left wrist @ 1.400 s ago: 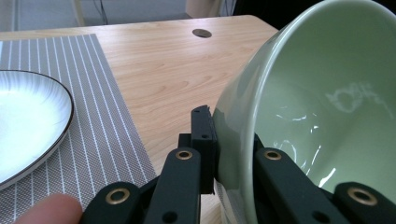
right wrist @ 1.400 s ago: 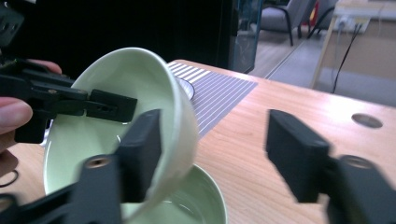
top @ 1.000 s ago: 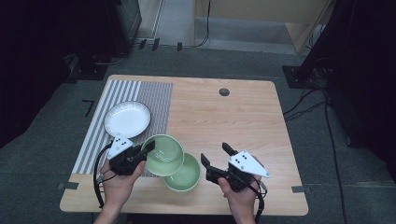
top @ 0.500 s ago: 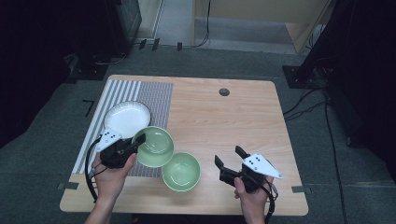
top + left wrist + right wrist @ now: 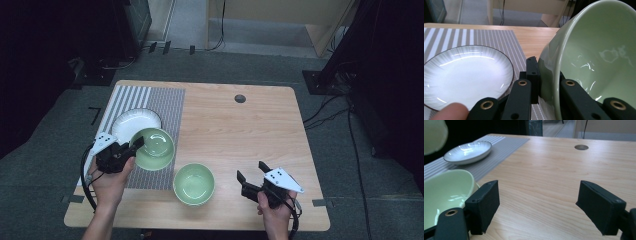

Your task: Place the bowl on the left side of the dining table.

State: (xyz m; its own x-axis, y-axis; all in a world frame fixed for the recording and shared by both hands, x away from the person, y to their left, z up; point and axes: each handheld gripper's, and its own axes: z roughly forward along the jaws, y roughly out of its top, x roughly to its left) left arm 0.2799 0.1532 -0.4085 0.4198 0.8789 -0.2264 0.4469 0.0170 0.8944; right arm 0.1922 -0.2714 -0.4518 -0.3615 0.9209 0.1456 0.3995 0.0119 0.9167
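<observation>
A: What have the left tongs (image 5: 131, 148) got hold of?

B: A glossy pale green ceramic bowl (image 5: 154, 148). The jaws are closed on its rim, one inside and one outside, as the left gripper view shows (image 5: 584, 62). The bowl is tilted and held above the grey-and-white striped placemat (image 5: 165, 107), just beside the shallow white plate with a dark rim (image 5: 132, 120).

A: And the right tongs (image 5: 252, 176)?

B: Jaws spread wide with nothing between them, over bare wood near the front edge of the light wooden table (image 5: 235, 130).

A: Is there a second bowl?

B: Yes, a matching pale green bowl (image 5: 193, 183) stands upright on the table, between the two hands, just off the placemat's corner. In the right gripper view it sits beside the left jaw (image 5: 446, 192).
</observation>
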